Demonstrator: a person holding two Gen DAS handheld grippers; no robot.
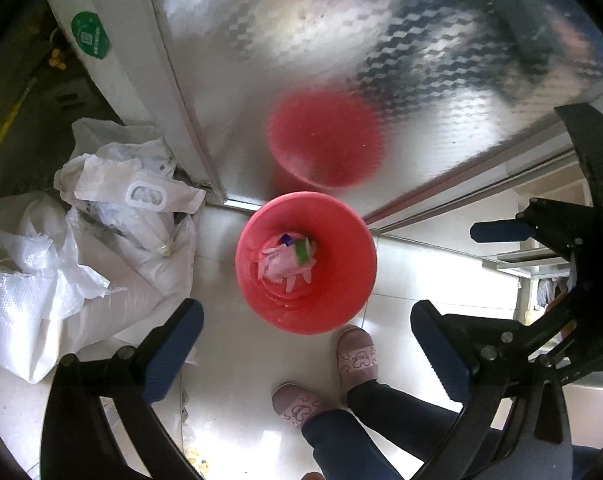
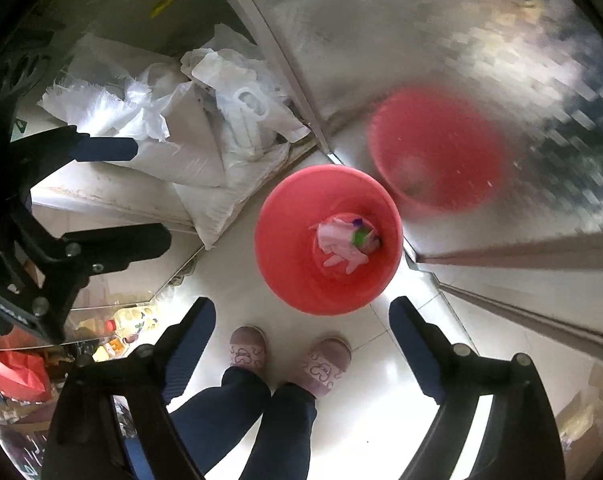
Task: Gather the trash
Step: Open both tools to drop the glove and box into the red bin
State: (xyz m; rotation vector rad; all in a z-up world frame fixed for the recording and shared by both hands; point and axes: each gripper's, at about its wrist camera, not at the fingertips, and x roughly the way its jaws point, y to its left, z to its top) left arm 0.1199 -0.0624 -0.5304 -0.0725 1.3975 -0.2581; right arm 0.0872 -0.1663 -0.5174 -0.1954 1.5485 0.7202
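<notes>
Hovering: both grippers point steeply down above a red plastic bin [image 1: 305, 264] on the white tiled floor [image 1: 401, 280]; a drop from here would fall inside the rim.
Left gripper [image 1: 307, 354]: jaws spread wide, nothing between the blue pads; only floor and a slipper show in the gap.
Right gripper [image 2: 303, 352]: jaws also wide apart and empty; the same gripper appears at the right edge of the left wrist view, pads parted.
No earlier frame: so no claim about how the jaws got this way.
Trash [image 2: 347, 242]: crumpled pale pink paper or wrapper, with a green scrap and a small blue-purple piece, lying at the bottom of the bin. Exact items too small to name.
Bin position: tucked into the corner against a patterned metal panel [image 1: 301, 40], which shows a blurred red reflection of it; probably parked there to stay out of the walkway.
Person: stands just in front of the bin, pink slippers [image 2: 247, 348] toeing toward it, dark trousers; close enough to work straight down.
Beside bin: heap of white woven sacks and plastic bags [image 1: 113, 220] to its left, near but not in it.
Judgement: this load looks deposited; the sack heap may be next, though whether it counts as trash is unclear.
</notes>
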